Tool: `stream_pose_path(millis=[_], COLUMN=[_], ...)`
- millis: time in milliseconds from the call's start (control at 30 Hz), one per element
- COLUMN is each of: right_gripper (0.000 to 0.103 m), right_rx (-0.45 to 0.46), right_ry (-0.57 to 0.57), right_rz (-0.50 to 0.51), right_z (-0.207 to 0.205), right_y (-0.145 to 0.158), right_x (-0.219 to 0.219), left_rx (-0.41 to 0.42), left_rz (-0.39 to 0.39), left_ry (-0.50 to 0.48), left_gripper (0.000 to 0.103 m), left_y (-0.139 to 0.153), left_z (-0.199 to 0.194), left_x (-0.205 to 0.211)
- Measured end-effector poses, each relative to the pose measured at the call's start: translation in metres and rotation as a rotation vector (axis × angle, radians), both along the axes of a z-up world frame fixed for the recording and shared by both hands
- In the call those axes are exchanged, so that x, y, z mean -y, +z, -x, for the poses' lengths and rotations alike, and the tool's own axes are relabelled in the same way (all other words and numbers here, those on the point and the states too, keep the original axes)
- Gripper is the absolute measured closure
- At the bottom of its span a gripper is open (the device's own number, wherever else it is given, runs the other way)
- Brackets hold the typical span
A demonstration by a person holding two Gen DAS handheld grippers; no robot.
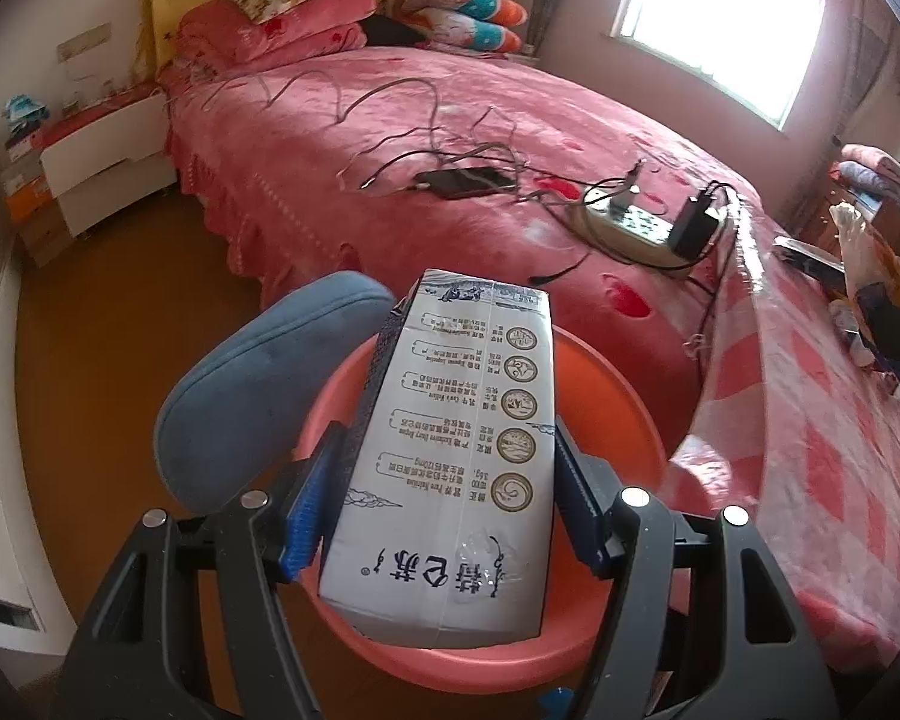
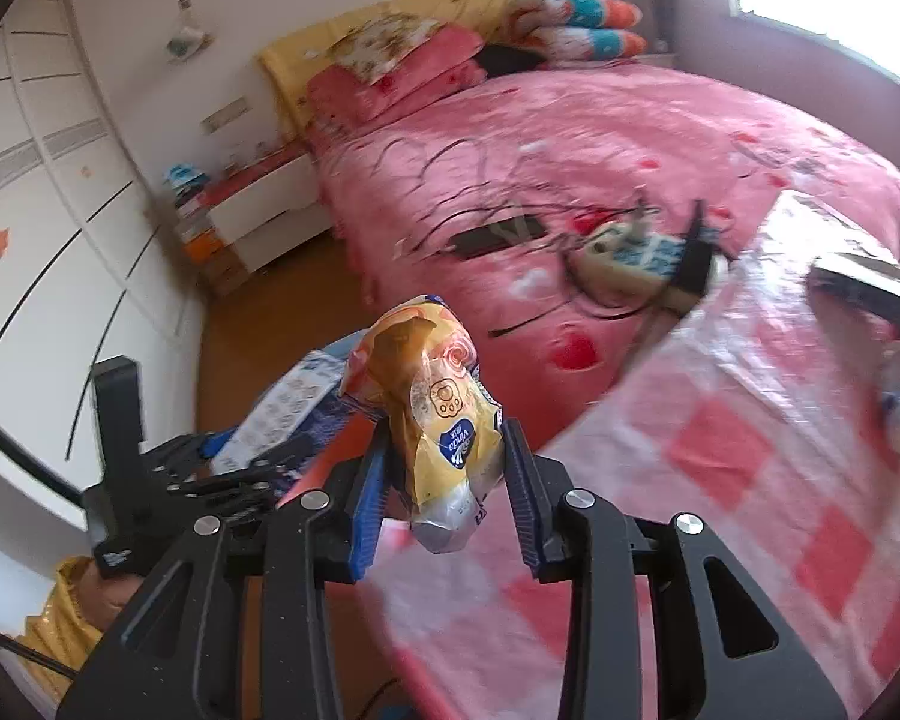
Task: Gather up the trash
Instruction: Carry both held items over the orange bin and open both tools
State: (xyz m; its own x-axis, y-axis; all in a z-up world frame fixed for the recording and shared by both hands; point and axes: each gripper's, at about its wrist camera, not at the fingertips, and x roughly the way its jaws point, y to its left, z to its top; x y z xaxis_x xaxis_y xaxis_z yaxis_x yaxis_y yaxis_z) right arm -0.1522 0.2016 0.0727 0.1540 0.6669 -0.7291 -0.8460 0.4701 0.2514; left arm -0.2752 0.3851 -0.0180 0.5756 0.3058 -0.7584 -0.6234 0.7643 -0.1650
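My left gripper is shut on a white milk carton with Chinese print, held over an orange-pink plastic basin. My right gripper is shut on a crumpled yellow tissue-pack wrapper, held above the edge of a table with a pink checked cloth. In the right wrist view the left gripper's black body and the carton show at the lower left.
A blue chair back stands left of the basin. A bed with a pink cover holds cables, a black phone and a power strip. The checked table is on the right, a white nightstand far left.
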Motion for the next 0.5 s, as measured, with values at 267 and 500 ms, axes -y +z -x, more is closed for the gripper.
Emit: stream_pose_path(millis=[267, 500], right_gripper=[0.031, 0.014], right_rx=[-0.001, -0.02], right_ry=[0.031, -0.079], right_rz=[0.0, -0.034], right_z=[0.012, -0.005], right_y=[-0.019, -0.023], right_x=[-0.032, 0.001], left_rx=[-0.063, -0.066], left_rz=[0.006, -0.014], left_ry=[0.082, 0.087], left_gripper=[0.023, 0.021], left_y=[-0.015, -0.011], left_z=[0.005, 0.008], left_x=[-0.015, -0.017])
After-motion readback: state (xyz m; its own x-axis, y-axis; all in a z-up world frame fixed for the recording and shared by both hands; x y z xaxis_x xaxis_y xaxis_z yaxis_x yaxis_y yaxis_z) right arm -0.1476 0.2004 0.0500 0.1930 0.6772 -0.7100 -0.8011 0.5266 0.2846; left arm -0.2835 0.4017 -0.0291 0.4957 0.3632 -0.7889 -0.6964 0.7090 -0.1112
